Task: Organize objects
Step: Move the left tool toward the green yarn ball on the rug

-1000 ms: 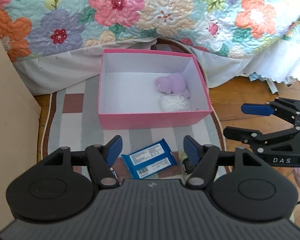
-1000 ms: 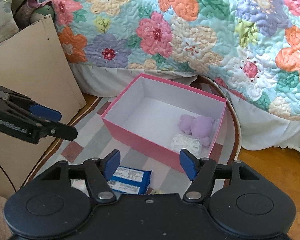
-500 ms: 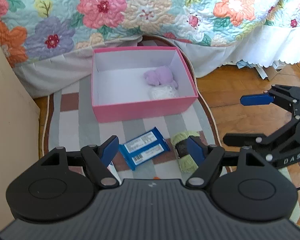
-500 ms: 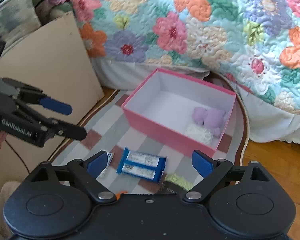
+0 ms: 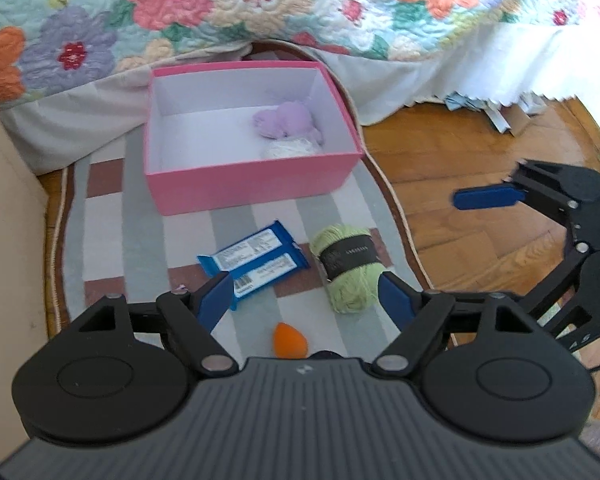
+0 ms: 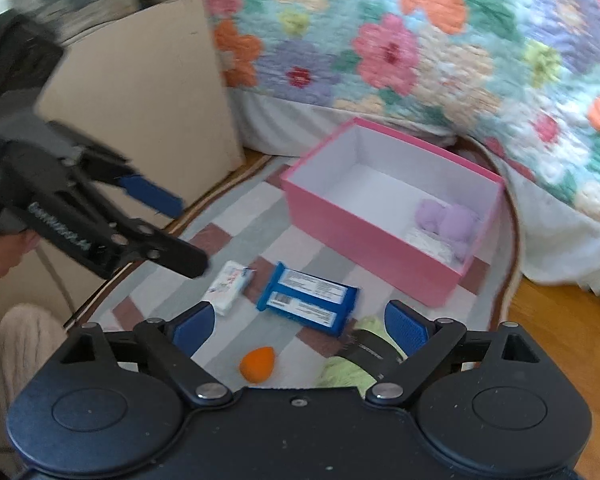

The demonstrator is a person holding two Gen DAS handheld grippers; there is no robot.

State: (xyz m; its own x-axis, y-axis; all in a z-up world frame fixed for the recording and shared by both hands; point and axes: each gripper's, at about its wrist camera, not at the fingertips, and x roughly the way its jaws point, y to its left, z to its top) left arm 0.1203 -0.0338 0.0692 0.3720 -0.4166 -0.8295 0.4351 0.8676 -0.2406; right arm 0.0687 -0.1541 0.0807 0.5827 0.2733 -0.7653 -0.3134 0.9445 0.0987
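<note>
Each claw is built of matte black linkage arms joined by silver rivets, tipped with blue pads [image 5: 216, 300]. White lettering is printed along the left claw [image 6: 180, 236], seen at the frame's left. A ribbed dark-grey housing fills the lower frame.

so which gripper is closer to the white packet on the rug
Left. The left gripper, jaws opening and empty, hangs just above the white packet; the right gripper sits farther off, over the orange sponge.

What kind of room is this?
Most likely a bedroom. A quilted bedspread with big flowers hangs over a white bed skirt, and a striped oval rug lies on the wooden parquet floor beside it.
</note>
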